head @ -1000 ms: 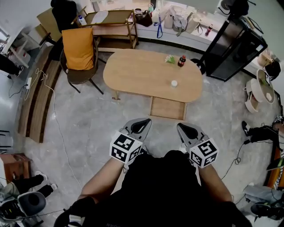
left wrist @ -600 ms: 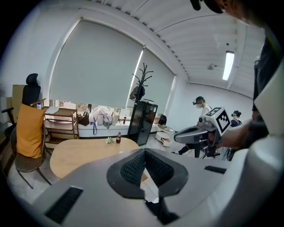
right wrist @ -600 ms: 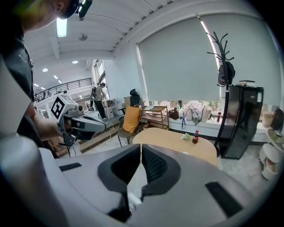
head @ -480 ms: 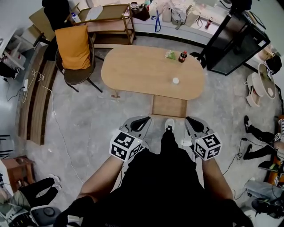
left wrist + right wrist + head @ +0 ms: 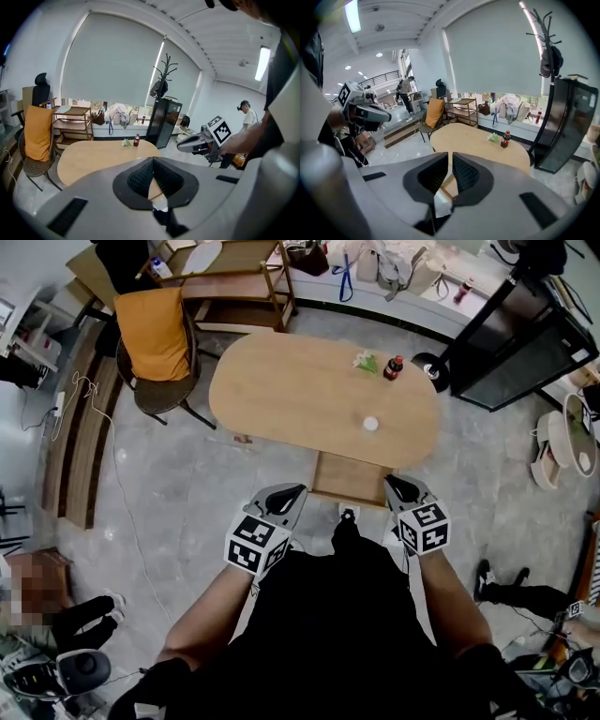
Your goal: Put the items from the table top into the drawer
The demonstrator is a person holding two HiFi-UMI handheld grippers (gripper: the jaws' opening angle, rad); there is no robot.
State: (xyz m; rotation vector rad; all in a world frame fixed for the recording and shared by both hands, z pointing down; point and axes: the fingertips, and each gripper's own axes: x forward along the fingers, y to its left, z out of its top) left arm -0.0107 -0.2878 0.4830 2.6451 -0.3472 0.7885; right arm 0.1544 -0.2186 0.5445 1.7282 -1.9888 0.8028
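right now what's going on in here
A person faces an oval wooden table with a gripper in each hand. The left gripper and the right gripper are both shut and hold nothing. On the table sit a small dark bottle, a pale green thing and a small white round thing, none picked up yet. The drawer under the table's near edge is pulled open.

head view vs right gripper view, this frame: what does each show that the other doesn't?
Head view only: the small white round object on the tabletop, seen from above.
Right gripper view only: the ceiling strip light and the large grey window blind.
Both: the oval light-wood table, the dark bottle with a red label on its far side, the chair draped in orange cloth, and the left gripper.
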